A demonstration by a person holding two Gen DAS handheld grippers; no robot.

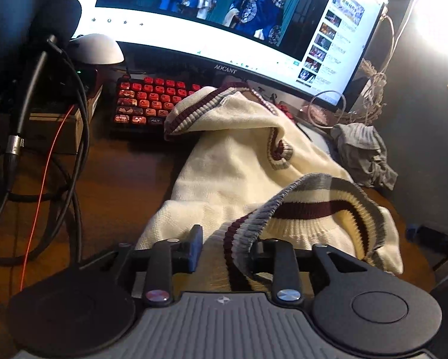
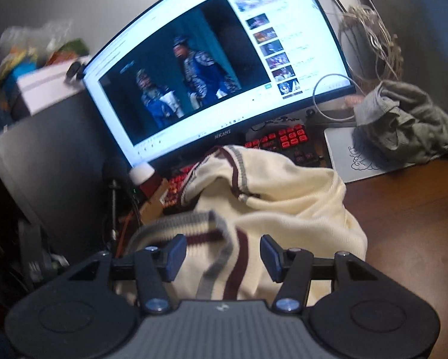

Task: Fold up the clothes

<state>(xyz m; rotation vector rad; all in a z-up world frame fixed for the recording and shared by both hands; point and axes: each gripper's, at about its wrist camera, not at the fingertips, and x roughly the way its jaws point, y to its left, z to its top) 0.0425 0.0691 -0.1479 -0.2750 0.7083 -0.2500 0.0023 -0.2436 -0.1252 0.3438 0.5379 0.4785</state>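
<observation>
A cream knit sweater [image 1: 232, 167] with maroon and grey striped trim lies crumpled on the wooden desk [image 1: 119, 185], its far end resting on the keyboard. In the left wrist view its striped hem [image 1: 307, 206] curls up and drapes over the right finger of my left gripper [image 1: 226, 249]. The left pad stands apart from the cloth, with bare desk showing in the gap. In the right wrist view the sweater [image 2: 283, 197] fills the near middle. My right gripper [image 2: 224, 257] stands open, and the striped hem [image 2: 221, 239] lies loose between its blue pads without touching them.
A curved monitor [image 1: 224, 30] stands behind a red-lit keyboard [image 1: 146, 101]. A microphone with cables [image 1: 44, 30] and a box occupy the left. A crumpled grey garment [image 2: 409, 119] lies on a white mat [image 2: 343, 149] at the right, beside tangled cords.
</observation>
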